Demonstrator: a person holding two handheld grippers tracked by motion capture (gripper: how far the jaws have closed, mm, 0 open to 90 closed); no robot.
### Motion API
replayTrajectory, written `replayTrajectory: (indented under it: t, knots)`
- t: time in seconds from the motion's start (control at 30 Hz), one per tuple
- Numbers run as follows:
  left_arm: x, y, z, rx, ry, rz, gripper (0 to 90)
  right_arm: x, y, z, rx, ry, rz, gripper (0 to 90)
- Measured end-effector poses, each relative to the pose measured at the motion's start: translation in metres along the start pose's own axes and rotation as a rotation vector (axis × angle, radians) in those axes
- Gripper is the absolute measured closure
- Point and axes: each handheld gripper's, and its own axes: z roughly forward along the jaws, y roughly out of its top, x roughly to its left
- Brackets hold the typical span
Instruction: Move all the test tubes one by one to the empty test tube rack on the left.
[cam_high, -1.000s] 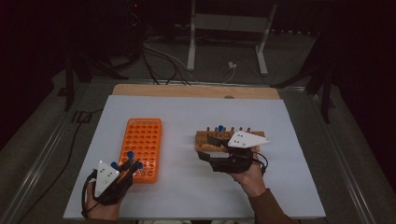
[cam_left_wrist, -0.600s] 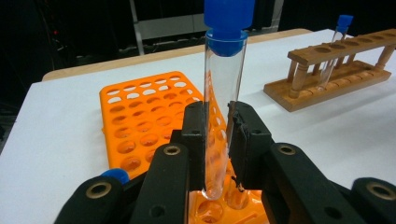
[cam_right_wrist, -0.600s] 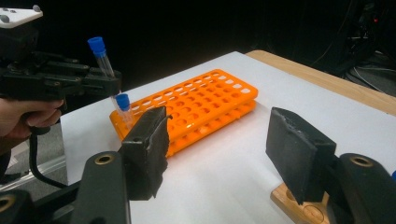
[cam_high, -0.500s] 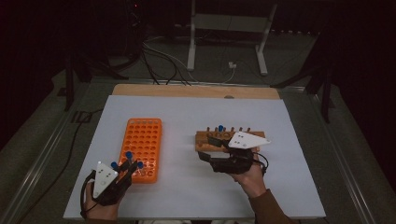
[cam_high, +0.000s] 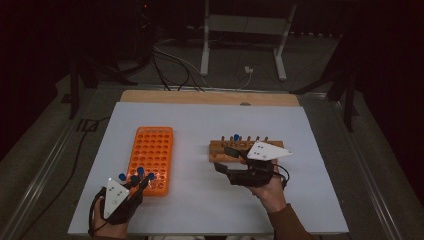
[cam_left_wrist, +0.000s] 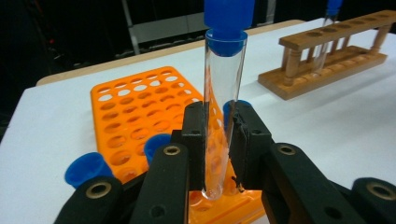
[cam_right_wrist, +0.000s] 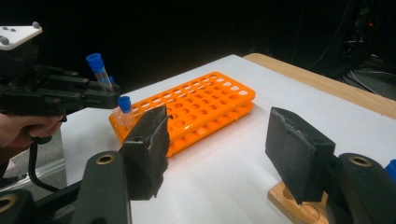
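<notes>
My left gripper (cam_left_wrist: 218, 135) is shut on a clear test tube (cam_left_wrist: 223, 93) with a blue cap, held upright. The tube's lower end is at a hole in the near row of the orange rack (cam_left_wrist: 135, 112). Two more blue-capped tubes (cam_left_wrist: 86, 168) stand in that near row. In the high view the left gripper (cam_high: 142, 181) is at the near end of the orange rack (cam_high: 150, 157). My right gripper (cam_high: 225, 159) is open with nothing between its jaws, against the near side of the wooden rack (cam_high: 220, 150). In the right gripper view its jaws (cam_right_wrist: 219, 144) frame the orange rack (cam_right_wrist: 201, 105).
The wooden rack (cam_left_wrist: 327, 51) holds a blue-capped tube (cam_left_wrist: 327, 28) at its far side. A white sheet (cam_high: 200, 200) covers the table, with a wooden strip (cam_high: 210, 97) along its far edge. Cables and a metal stand (cam_high: 205, 45) lie on the floor beyond.
The left gripper has shifted very slightly with its tube at the orange rack's near end. The right gripper has stayed still.
</notes>
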Motion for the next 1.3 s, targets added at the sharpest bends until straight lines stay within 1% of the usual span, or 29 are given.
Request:
replayTrajectory:
  t: [0.13,0.2,0.3,0.37,0.43,0.5,0.57,0.63,0.7,0.9,0.97,1.07,1.2,1.27,1.3]
  knots:
    - [0.000,-0.002,-0.001,-0.006,0.011,0.015,77.6,0.000,-0.001,0.000,-0.003,-0.001,0.000,39.2]
    - [-0.001,-0.003,-0.002,-0.016,0.014,0.018,77.5,0.000,-0.001,-0.001,-0.002,-0.001,0.002,39.3]
    - [-0.001,-0.005,-0.004,-0.023,0.007,0.017,77.4,-0.001,-0.001,-0.001,-0.005,-0.001,0.002,39.3]
    - [-0.002,-0.006,-0.005,-0.016,0.003,0.020,77.4,-0.001,-0.001,-0.002,-0.005,-0.002,0.004,39.4]
    - [-0.003,-0.007,-0.005,-0.012,-0.010,0.029,77.4,-0.001,-0.001,-0.002,-0.005,-0.002,0.004,39.4]
    - [-0.003,-0.007,-0.004,0.000,-0.009,0.033,77.4,-0.001,-0.001,-0.001,-0.005,0.000,0.002,39.4]
    - [-0.003,-0.008,0.000,0.020,-0.007,0.029,77.5,0.000,-0.001,0.000,-0.006,0.002,0.003,39.4]
    - [-0.001,-0.008,0.001,0.016,0.003,0.016,77.5,0.000,-0.001,0.000,-0.006,0.002,0.001,39.4]
    - [0.001,-0.008,0.001,0.011,0.015,0.016,77.5,0.000,-0.001,0.000,-0.006,0.003,0.001,39.5]
    - [0.005,-0.011,0.006,0.008,0.012,-0.007,77.5,0.001,-0.002,0.001,-0.007,0.007,0.002,39.7]
    - [0.005,-0.012,0.008,0.014,0.013,-0.007,77.5,0.001,-0.002,0.001,-0.008,0.009,0.001,39.8]
    - [0.005,-0.013,0.012,0.038,0.006,-0.011,77.5,0.001,-0.001,0.001,-0.009,0.010,0.002,39.8]
    - [0.006,-0.015,0.016,0.094,0.004,-0.032,77.5,0.001,-0.001,0.001,-0.010,0.009,0.000,39.8]
    - [0.007,-0.016,0.018,0.112,-0.002,-0.051,77.5,0.001,-0.001,0.001,-0.011,0.009,0.000,39.9]
    - [0.006,-0.016,0.018,0.121,-0.002,-0.052,77.5,0.001,-0.001,0.000,-0.011,0.009,0.000,39.9]
